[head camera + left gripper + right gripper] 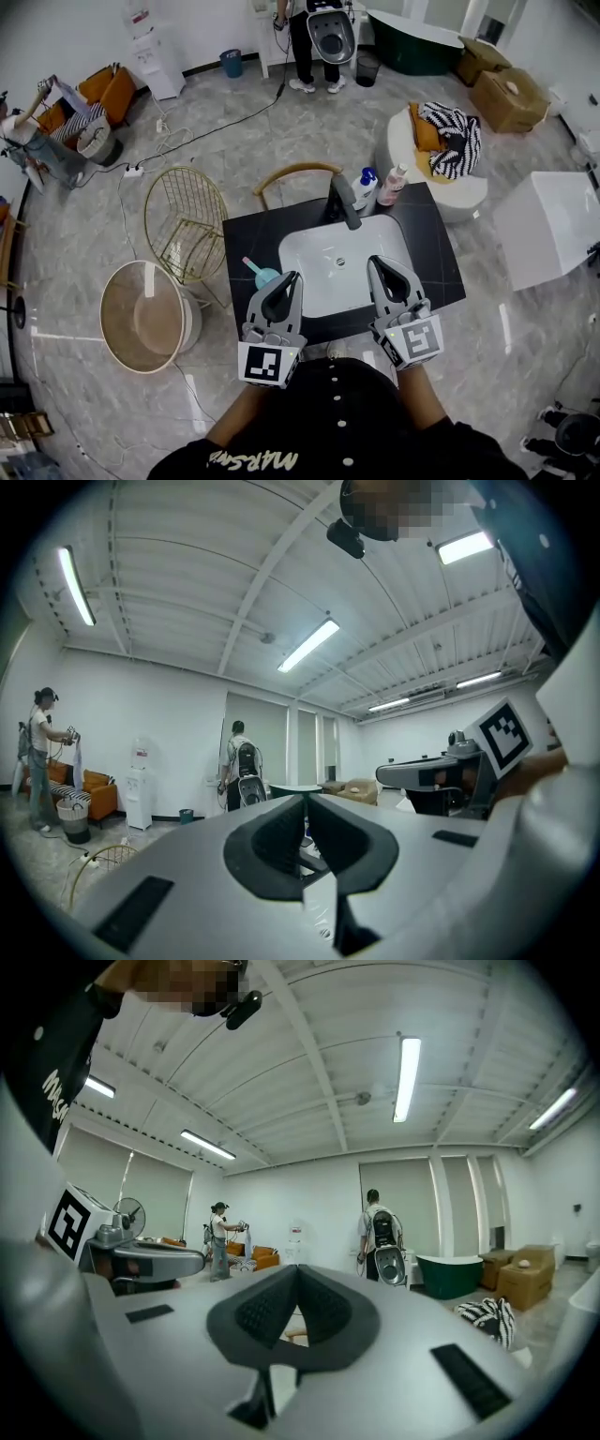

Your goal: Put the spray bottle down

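Two bottles stand upright at the back of the black counter point(431, 246), right of the faucet point(343, 202): a white one with a blue top point(365, 187) and a pinkish one with a white top point(392, 185). I cannot tell which is the spray bottle. My left gripper point(291, 276) hovers over the white sink's point(333, 253) left front edge, shut and empty. My right gripper point(377, 261) hovers over the sink's right front edge, shut with nothing in it. Both point level and away from me, well short of the bottles. In their own views the left gripper point(307, 800) and the right gripper point(298, 1267) show closed jaws.
A teal cup point(264, 276) sits on the counter's left side by my left gripper. A wooden chair point(295, 175) stands behind the counter, a gold wire chair point(185, 223) and a round tub point(147, 315) to its left, a white armchair point(441, 155) at the back right. People stand far off.
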### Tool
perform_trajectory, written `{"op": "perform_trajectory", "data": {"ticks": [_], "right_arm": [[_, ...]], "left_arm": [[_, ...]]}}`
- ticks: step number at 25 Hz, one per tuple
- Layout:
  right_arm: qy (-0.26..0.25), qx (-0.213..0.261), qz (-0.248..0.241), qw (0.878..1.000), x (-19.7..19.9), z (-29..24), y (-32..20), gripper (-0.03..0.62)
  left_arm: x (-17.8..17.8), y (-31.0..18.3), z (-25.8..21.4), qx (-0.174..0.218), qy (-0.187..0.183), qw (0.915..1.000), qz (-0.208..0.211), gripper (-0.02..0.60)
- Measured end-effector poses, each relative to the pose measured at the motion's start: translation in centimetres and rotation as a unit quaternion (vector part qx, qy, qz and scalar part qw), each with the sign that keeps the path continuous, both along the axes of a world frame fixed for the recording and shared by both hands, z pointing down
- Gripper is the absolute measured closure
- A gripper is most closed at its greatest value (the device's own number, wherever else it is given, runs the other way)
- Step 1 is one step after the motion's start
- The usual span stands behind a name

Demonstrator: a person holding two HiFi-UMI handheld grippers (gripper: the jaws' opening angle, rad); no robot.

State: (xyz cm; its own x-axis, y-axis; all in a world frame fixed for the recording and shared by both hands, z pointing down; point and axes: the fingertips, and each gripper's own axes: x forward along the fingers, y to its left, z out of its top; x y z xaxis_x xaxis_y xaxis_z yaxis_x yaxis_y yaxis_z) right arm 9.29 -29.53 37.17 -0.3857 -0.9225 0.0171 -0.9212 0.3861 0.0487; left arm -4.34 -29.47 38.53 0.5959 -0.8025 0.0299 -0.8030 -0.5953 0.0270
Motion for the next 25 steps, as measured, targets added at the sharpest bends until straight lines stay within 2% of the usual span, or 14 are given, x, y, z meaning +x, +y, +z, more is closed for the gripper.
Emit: {"op": "perform_trajectory", "data": {"ticks": [13,25], "right_arm": [[-0.003,0.002,0.003,1.000,-0.1,-0.7,-0.5,0.597],[-0.005,-0.001,-0.020,1.000,-1.2,-0.3,-1.2,0.599]], "left_arm": [[-0.8,-0.5,0.1,0.008,-0.007,0.9999,-0.011,0.560],[-1.7,-1.0,-0.3,0.017,-0.008,0.9994,-0.029,0.560]]}}
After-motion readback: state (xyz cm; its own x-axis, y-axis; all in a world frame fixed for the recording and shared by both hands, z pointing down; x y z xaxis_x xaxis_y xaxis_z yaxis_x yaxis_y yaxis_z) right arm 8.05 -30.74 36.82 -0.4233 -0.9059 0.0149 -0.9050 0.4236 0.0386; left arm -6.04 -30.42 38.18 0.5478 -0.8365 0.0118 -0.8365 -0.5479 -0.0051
